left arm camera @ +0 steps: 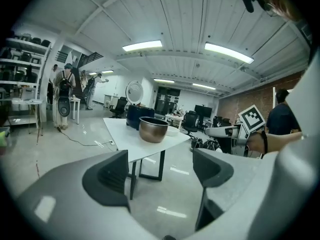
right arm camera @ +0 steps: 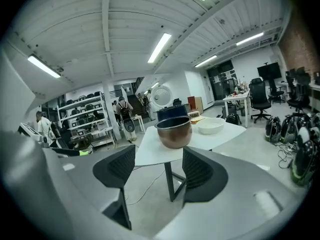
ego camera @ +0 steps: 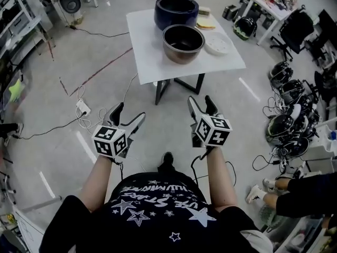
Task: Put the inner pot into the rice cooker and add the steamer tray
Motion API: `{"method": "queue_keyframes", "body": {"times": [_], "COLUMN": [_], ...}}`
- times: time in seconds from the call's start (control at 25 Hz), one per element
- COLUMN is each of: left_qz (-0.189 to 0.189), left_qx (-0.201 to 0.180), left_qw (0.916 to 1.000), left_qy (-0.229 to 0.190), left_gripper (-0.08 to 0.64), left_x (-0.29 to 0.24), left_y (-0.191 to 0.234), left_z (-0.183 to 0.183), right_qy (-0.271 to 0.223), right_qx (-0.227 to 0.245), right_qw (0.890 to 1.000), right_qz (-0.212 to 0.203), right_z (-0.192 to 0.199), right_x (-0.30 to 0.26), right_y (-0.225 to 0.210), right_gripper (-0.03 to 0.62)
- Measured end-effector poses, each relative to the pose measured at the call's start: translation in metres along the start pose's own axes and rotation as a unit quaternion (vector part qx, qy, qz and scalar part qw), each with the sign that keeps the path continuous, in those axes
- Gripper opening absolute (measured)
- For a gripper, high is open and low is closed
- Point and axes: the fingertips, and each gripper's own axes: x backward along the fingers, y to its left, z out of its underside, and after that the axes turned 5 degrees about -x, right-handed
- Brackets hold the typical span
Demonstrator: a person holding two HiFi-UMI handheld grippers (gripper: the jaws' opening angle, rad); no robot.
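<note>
Pot [ego camera: 182, 42] stands upright on the table [ego camera: 147, 57], toward the table's near edge, and neither of your grippers touches it. The cooker [ego camera: 176, 10] sits at the table's far side, just behind the pot; whether the two touch cannot be told. The tray [ego camera: 218, 44] lies at the table's right side, beside the pot.

From your gripper views the pot covers the lower part of the cooker [right arm camera: 172, 111], so only its dark top shows. In the left gripper view the tray is mostly hidden behind the pot [left arm camera: 153, 129], while the right gripper view shows the tray [right arm camera: 210, 126] clear of the pot [right arm camera: 174, 130]. A flat yellowish thing [ego camera: 205, 23] at the table's far right corner is too small to make out. In the head view the top edge cuts off a white round thing beyond the table, and your body hides the floor on your side of the table.

Your left gripper [ego camera: 129, 112] is off the table, on its near side, over bare floor. Its jaws stand wide apart with nothing between them; only floor and the table leg show in the gap [left arm camera: 160, 169].

Your right gripper [ego camera: 201, 101] is also short of the table, level with the left one. Its jaws are spread fully and hold nothing [right arm camera: 155, 171]; the table [right arm camera: 150, 149] shows beyond them.
</note>
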Motion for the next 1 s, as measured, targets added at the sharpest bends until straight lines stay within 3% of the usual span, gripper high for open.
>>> {"method": "queue_keyframes", "body": {"times": [0.2,0.56,1.0], "left_qz": [-0.029,-0.042,-0.029], "left_qx": [0.031,0.038,0.044], "left_qw": [0.9990,0.9983,0.9986], "left_qy": [-0.014,0.015,0.006], "left_gripper": [0.394,0.394,0.394], "left_x": [-0.042,-0.070,-0.141], "left_y": [-0.004,-0.005,0.031], "left_z": [-0.020,-0.015,-0.043], "right_qy": [0.006,0.029,0.031], "right_qx": [-0.007,-0.020,-0.021], "right_qw": [1.000,0.999,0.999], "right_qz": [-0.018,-0.038,-0.022], "right_z": [-0.021,-0.023,-0.055], "right_x": [-0.029,-0.060,-0.117], "right_y": [-0.035,-0.059,-0.085], "right_gripper": [0.310,0.308,0.308]}}
